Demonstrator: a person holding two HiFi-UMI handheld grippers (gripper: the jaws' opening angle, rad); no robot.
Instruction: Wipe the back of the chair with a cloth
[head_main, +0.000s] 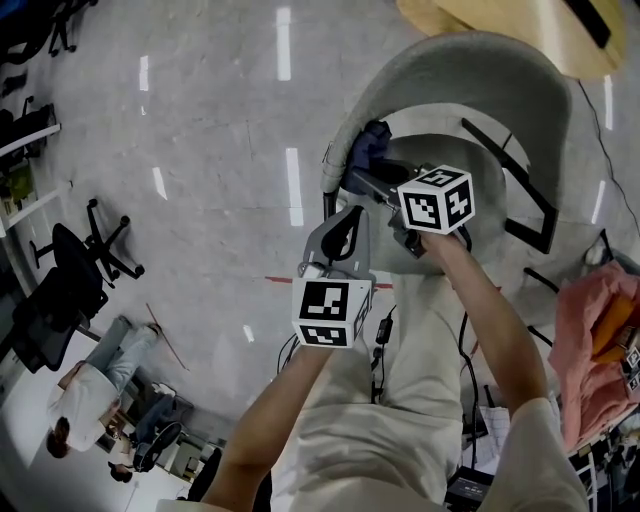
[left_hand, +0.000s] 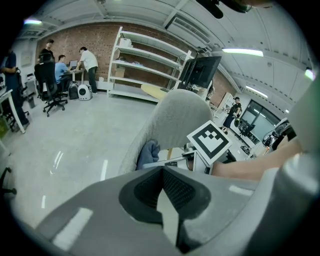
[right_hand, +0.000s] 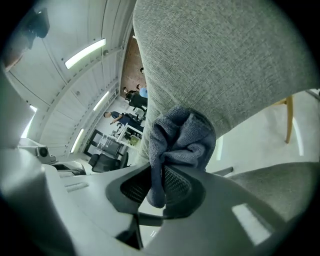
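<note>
A grey fabric chair (head_main: 470, 80) with a curved back stands in front of me. My right gripper (head_main: 372, 168) is shut on a dark blue cloth (head_main: 368, 148), pressing it against the inner left side of the chair's back (right_hand: 225, 65). In the right gripper view the bunched cloth (right_hand: 182, 142) sits pinched between the jaws and touches the fabric. My left gripper (head_main: 342, 235) hangs just below and left of the right one, shut with nothing in it. In the left gripper view the chair's back (left_hand: 172, 120) and the cloth (left_hand: 148, 153) lie ahead.
A round wooden table (head_main: 520, 25) stands beyond the chair. Black office chairs (head_main: 70, 280) and people are at the left on the shiny grey floor. A pink cloth pile (head_main: 595, 340) lies at the right. White shelving (left_hand: 145, 65) stands far off.
</note>
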